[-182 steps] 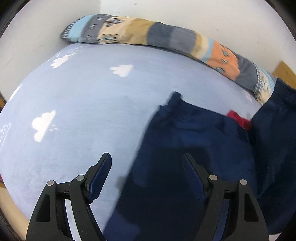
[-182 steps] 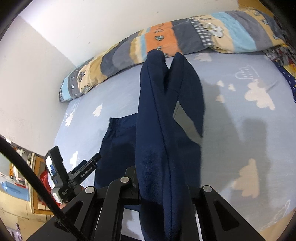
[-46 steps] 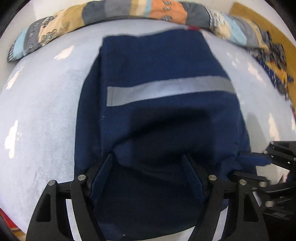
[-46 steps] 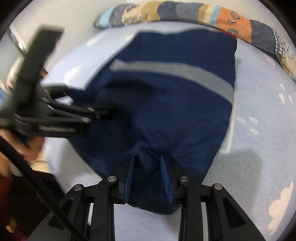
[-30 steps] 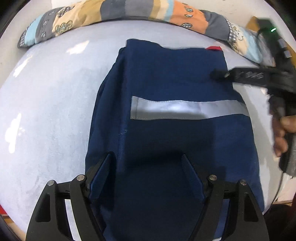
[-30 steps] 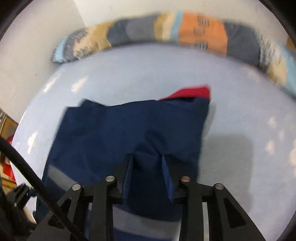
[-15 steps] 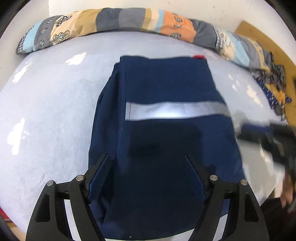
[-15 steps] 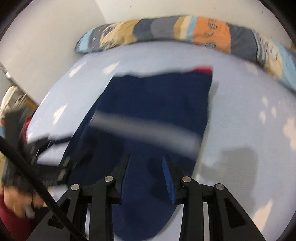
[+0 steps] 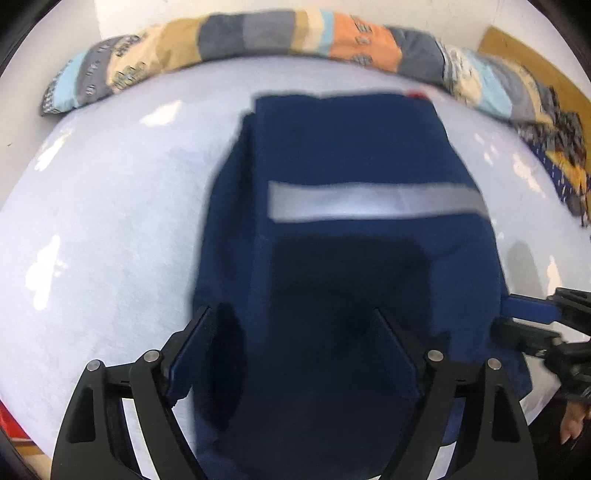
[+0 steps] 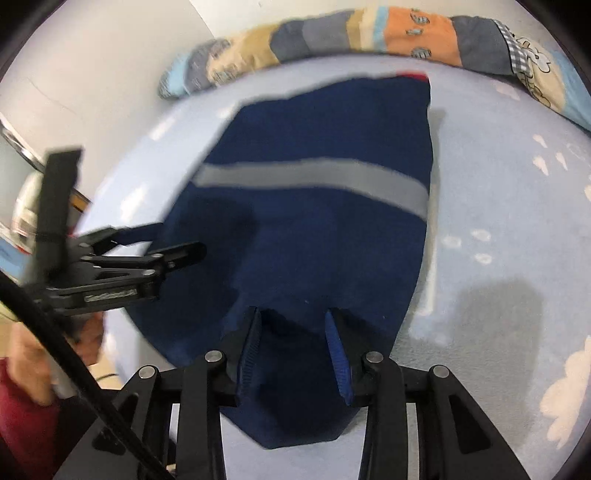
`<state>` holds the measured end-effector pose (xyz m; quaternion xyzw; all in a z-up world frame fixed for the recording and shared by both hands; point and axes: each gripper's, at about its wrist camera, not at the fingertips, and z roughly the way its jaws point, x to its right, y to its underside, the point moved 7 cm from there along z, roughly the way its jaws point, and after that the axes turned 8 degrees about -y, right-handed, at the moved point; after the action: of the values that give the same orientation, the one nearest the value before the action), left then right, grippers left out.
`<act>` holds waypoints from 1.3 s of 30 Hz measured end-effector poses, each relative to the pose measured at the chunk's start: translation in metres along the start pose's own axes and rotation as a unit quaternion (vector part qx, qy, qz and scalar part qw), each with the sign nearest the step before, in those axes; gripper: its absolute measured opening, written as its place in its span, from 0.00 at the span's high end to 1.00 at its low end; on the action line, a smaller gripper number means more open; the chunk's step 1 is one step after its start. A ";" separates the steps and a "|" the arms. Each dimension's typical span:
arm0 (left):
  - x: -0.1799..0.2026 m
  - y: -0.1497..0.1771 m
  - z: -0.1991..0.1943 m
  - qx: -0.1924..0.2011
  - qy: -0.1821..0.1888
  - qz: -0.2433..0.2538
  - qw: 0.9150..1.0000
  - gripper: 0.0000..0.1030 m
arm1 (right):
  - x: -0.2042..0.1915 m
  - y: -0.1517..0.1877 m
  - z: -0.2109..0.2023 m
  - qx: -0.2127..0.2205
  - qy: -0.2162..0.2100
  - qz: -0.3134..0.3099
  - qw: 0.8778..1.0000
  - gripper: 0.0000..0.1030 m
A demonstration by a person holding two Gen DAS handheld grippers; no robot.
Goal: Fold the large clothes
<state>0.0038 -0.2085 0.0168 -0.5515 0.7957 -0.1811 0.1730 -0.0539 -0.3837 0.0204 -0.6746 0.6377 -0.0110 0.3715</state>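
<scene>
A navy garment (image 9: 351, 258) with a grey reflective stripe (image 9: 373, 201) lies folded on the pale blue bed (image 9: 110, 229). A bit of red (image 9: 417, 95) shows at its far edge. My left gripper (image 9: 291, 314) hangs over the near left part of the cloth. Its jaws are wide and opening, cloth lies between them, and the pads do not press it. My right gripper (image 10: 295, 332) is over the near right corner of the garment (image 10: 325, 229). Its jaws are opening too, with cloth loose between them. Each view shows the other gripper: the right gripper (image 9: 500, 317), the left gripper (image 10: 181, 238).
A long patchwork bolster (image 9: 295, 33) runs along the wall behind the bed. Dark patterned cloth (image 9: 561, 147) lies at the far right. The bed's near edge is just below the grippers. A person's hand (image 10: 22, 354) and red sleeve are at the lower left.
The right gripper came back from the garment's far end to its near right corner. The left gripper stayed over the near edge, its jaws slightly wider.
</scene>
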 end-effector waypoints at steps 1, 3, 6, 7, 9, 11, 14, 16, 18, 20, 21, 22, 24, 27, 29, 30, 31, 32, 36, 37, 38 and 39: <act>-0.009 -0.004 -0.004 0.004 0.008 -0.015 1.000 0.18 | 0.002 -0.003 -0.007 0.009 -0.008 0.001 1.000 0.47; -0.029 -0.010 -0.008 0.006 0.026 -0.052 0.998 0.18 | 0.013 -0.008 -0.021 0.032 -0.009 0.015 0.999 0.41; -0.060 -0.015 -0.006 -0.002 0.047 -0.105 0.993 0.18 | 0.034 -0.010 -0.032 0.051 -0.032 0.062 0.996 0.38; -0.068 -0.015 -0.002 -0.014 0.062 -0.122 0.990 0.18 | 0.043 -0.010 -0.033 0.054 -0.050 0.087 0.993 0.38; -0.078 -0.013 0.013 -0.048 0.104 -0.152 0.982 0.18 | 0.051 -0.009 -0.032 0.051 -0.067 0.112 0.990 0.38; -0.087 -0.010 0.031 -0.079 0.136 -0.188 0.970 0.18 | 0.061 -0.004 -0.031 0.049 -0.065 0.127 0.989 0.38; -0.090 -0.006 0.052 -0.117 0.195 -0.236 0.945 0.18 | 0.062 -0.002 -0.030 0.045 -0.075 0.135 0.987 0.38; -0.092 -0.007 0.055 -0.114 0.217 -0.253 0.936 0.18 | 0.054 -0.006 -0.028 0.045 -0.077 0.128 0.988 0.38; -0.089 -0.007 0.053 -0.112 0.240 -0.259 0.929 0.18 | 0.057 -0.007 -0.028 0.046 -0.073 0.120 0.989 0.38; -0.085 -0.006 0.054 -0.116 0.263 -0.264 0.921 0.18 | 0.058 -0.007 -0.029 0.046 -0.072 0.117 0.989 0.38; -0.081 -0.006 0.055 -0.118 0.267 -0.261 0.920 0.18 | 0.059 -0.006 -0.028 0.046 -0.073 0.121 0.989 0.38; -0.077 -0.007 0.056 -0.119 0.268 -0.252 0.922 0.18 | 0.059 -0.007 -0.028 0.047 -0.073 0.126 0.988 0.38; -0.066 -0.008 0.058 -0.122 0.271 -0.231 0.927 0.18 | 0.063 -0.003 -0.027 0.045 -0.074 0.132 0.987 0.38; -0.050 -0.012 0.060 -0.123 0.274 -0.208 0.931 0.18 | 0.069 -0.004 -0.020 0.043 -0.078 0.143 0.986 0.38; -0.040 -0.015 0.061 -0.123 0.283 -0.200 0.930 0.17 | 0.072 -0.005 -0.014 0.042 -0.095 0.158 0.982 0.38; -0.036 -0.017 0.060 -0.122 0.290 -0.195 0.929 0.17 | 0.074 -0.005 -0.009 0.041 -0.100 0.163 0.981 0.37; -0.031 -0.019 0.060 -0.122 0.301 -0.194 0.926 0.17 | 0.075 -0.007 -0.003 0.037 -0.104 0.168 0.980 0.32; -0.027 -0.020 0.061 -0.124 0.312 -0.195 0.922 0.17 | 0.078 -0.008 0.002 0.033 -0.107 0.171 0.979 0.32; -0.014 -0.025 0.064 -0.133 0.329 -0.205 0.912 0.17 | 0.083 -0.015 0.021 0.040 -0.142 0.202 0.968 0.23; -0.012 -0.026 0.064 -0.132 0.334 -0.207 0.910 0.17 | 0.081 -0.018 0.029 0.037 -0.151 0.198 0.968 0.21; -0.010 -0.027 0.063 -0.129 0.334 -0.206 0.911 0.17 | 0.079 -0.021 0.033 0.039 -0.155 0.192 0.968 0.21; -0.009 -0.028 0.061 -0.125 0.333 -0.204 0.912 0.17 | 0.076 -0.024 0.036 0.042 -0.156 0.181 0.970 0.21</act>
<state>0.0586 -0.2145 -0.0230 -0.6263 0.6936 -0.2850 -0.2132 -0.0013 -0.4340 -0.0284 -0.5255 0.6819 0.1350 0.4905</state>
